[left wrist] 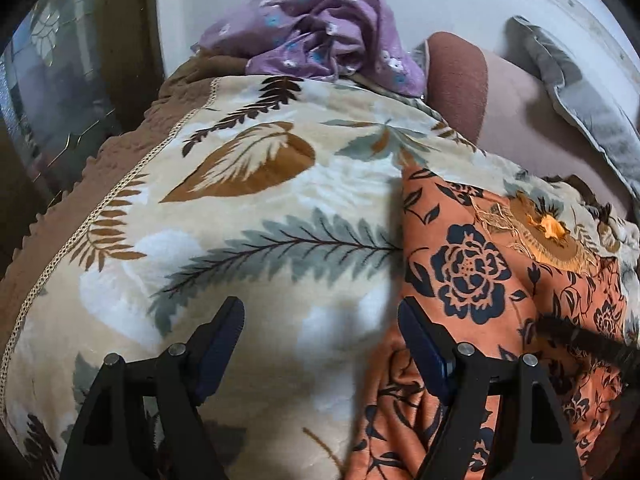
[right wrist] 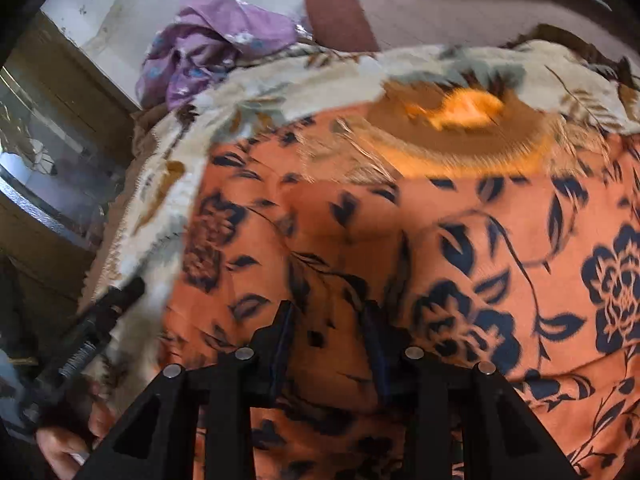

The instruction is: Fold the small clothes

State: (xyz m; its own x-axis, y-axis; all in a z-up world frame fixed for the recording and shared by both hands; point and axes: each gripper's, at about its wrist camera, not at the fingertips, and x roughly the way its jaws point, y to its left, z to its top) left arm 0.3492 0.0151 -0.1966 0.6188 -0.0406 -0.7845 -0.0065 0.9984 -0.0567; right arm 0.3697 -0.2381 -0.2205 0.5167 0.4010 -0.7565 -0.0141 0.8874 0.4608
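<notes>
- Two garments are in play: an orange floral garment (left wrist: 480, 280) lies spread on the leaf-print blanket (left wrist: 240, 200), at the right of the left wrist view, and a purple floral cloth (left wrist: 320, 32) sits crumpled at the far end of the blanket, well apart from both tools.
- At the left, your left gripper (left wrist: 320, 320) hangs over the blanket with its jaws wide and nothing between them; the left edge of the orange garment is just beside its right finger.
- In the middle, the embroidered neckline (right wrist: 460, 128) of the orange garment points away from you, so the piece lies flat and, I judge, not folded yet.
- At the right, your right gripper (right wrist: 328, 320) is above the orange cloth with a narrow gap. The view is blurred, so I cannot tell if the pads pinch a ridge of the fabric or only hover over it.
- The step, as I judge it, is the start of the first fold: taking hold of the near edges.
- Next you need to bring the left jaws onto the left edge, close them on one layer only, then lift both sides together.
</notes>
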